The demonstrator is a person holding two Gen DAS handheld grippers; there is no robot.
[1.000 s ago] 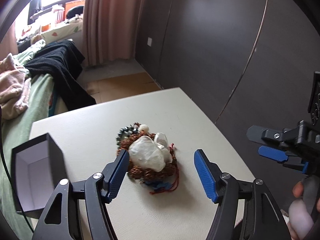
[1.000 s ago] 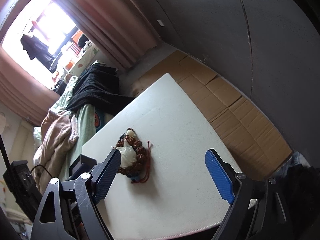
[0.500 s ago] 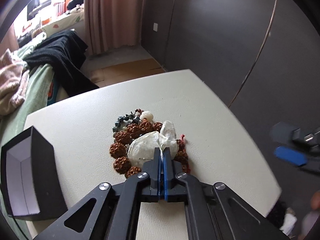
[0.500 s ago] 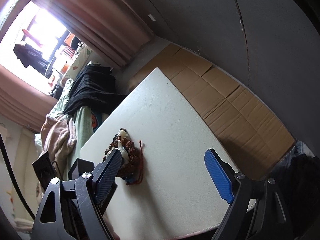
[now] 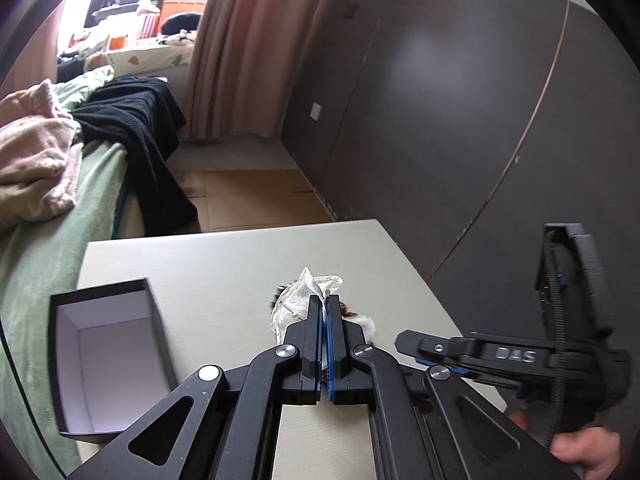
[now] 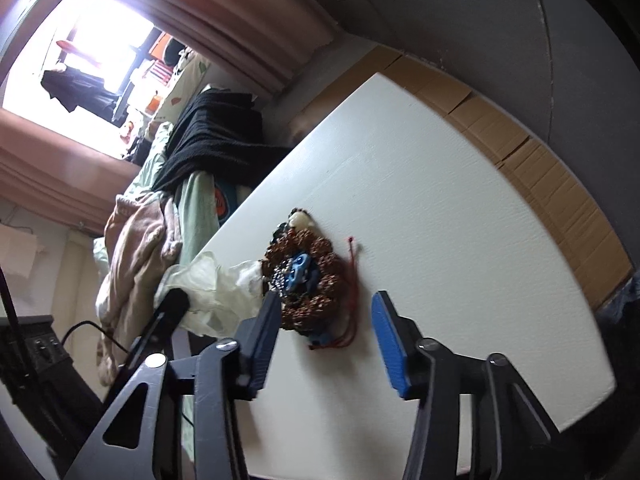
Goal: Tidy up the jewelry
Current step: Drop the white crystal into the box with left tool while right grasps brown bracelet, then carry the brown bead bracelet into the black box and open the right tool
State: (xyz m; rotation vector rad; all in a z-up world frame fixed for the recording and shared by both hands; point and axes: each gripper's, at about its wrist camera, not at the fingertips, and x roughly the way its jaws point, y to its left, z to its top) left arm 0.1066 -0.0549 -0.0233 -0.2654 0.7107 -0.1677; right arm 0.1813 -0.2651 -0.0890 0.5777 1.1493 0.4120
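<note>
Jewelry pile sits mid-worktop, beads and red cord tangled. Clear plastic bag at its 9 o'clock, pinched in left gripper, clear of pile. Right gripper spread wide, straddling pile's near edge. Black box at far 9 o'clock, nothing inside. Judgement: early stage, every piece unsorted.

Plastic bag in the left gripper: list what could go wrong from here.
1. The left gripper is shut on only a thin fold of the crumpled plastic bag, so the bag may slip out.
2. The bag's edge lies against the bead bracelets; pulling it away could drag or scatter them across the table.
3. The open right gripper hangs just beside the pile and might knock the beads.
</note>
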